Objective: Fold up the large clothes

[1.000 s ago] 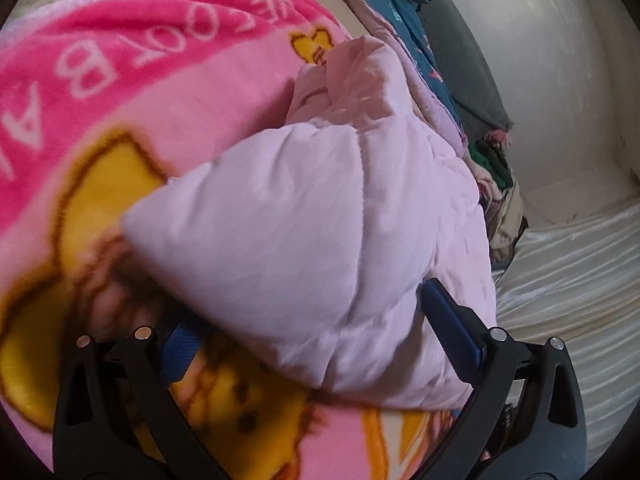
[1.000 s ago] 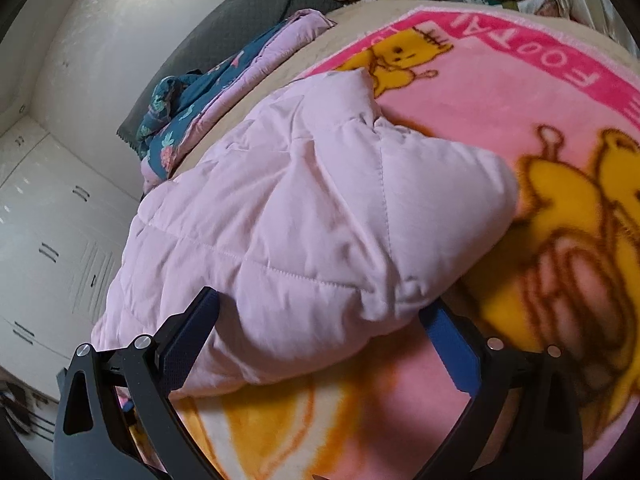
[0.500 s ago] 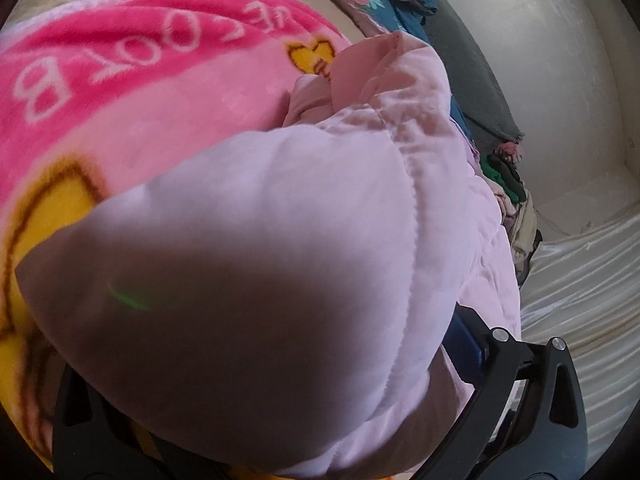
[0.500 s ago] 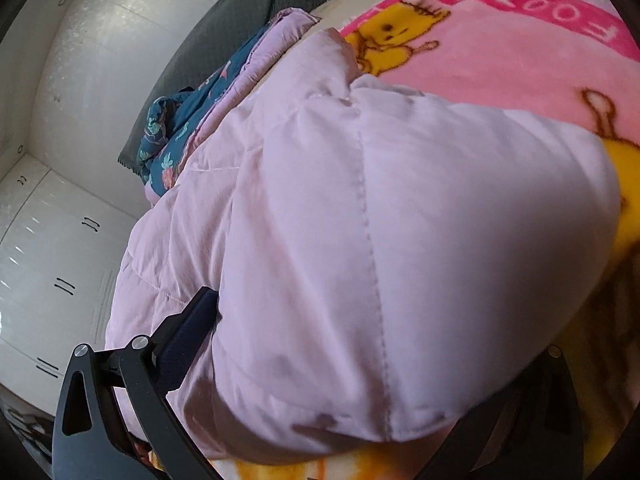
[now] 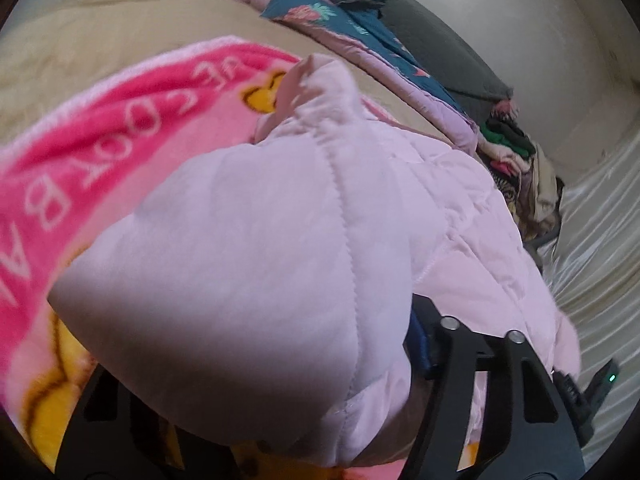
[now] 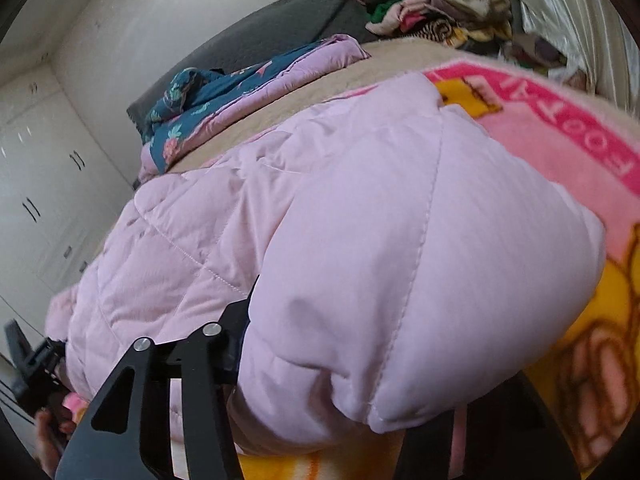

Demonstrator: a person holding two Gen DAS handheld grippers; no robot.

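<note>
Both my left gripper (image 5: 280,392) and right gripper (image 6: 352,364) pinch the pink quilted jacket's (image 6: 360,240) puffy, light, slippery hem above the cartoon blanket (image 5: 100,152).

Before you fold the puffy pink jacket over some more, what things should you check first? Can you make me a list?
1. Left gripper has hold of the pink jacket: cannot tell, fabric hides its fingertips.
2. Right gripper has hold of the jacket: cannot tell, also buried.
3. Jacket edge is lifted off the cartoon blanket: ok, it bulges above it.
4. Landing spot on the blanket is free: cannot tell, jacket blocks most of it.
5. Flowery blue quilt is out of the way: ok, it lies beyond the jacket.
</note>
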